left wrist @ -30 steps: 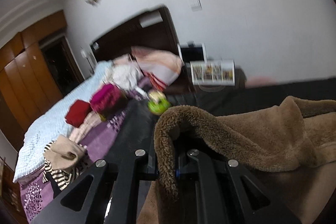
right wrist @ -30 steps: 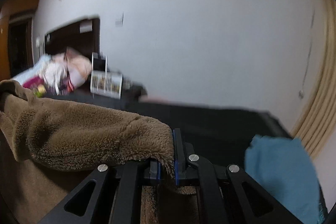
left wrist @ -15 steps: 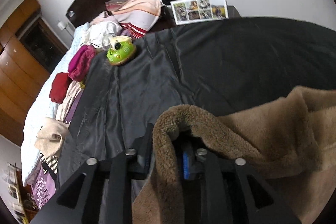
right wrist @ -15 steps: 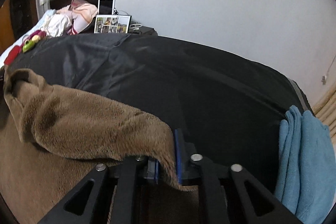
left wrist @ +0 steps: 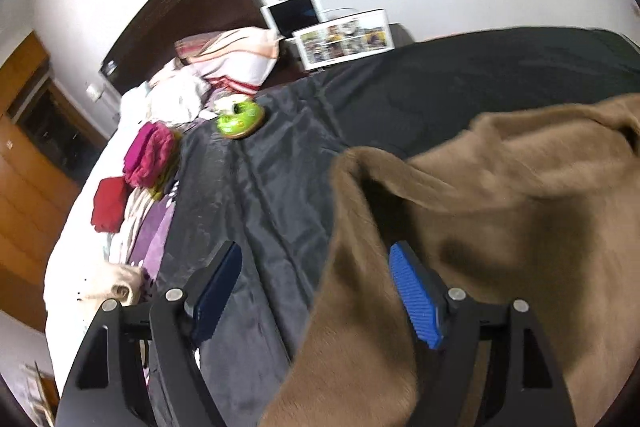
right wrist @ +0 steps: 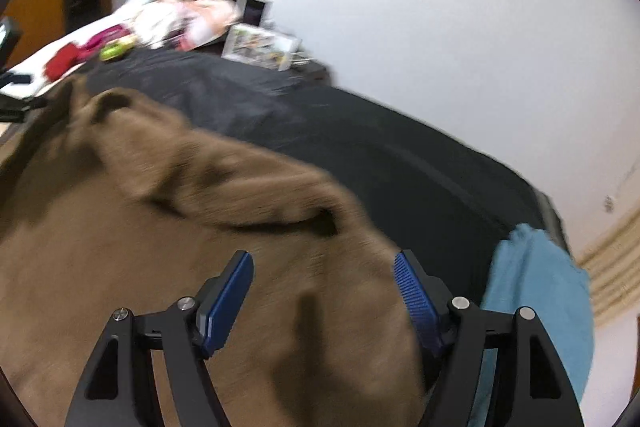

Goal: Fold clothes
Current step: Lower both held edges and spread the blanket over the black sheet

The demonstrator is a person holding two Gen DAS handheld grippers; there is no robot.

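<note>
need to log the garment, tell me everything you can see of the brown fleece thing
The brown fleece garment is thick, fuzzy and plain brown, lying rumpled on the black sheet, its top edge doubled over in a loose fold. The left gripper and right gripper have just been opening; fleece lies between both pairs of blue pads, unclamped.

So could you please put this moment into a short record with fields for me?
garment: brown fleece, draped on the black sheet
left gripper: open, jaws just opened, fleece edge loose between them
right gripper: open, jaws just opened, fleece loose between them
beside: blue towel at the sheet's right edge
background: green toy
</note>
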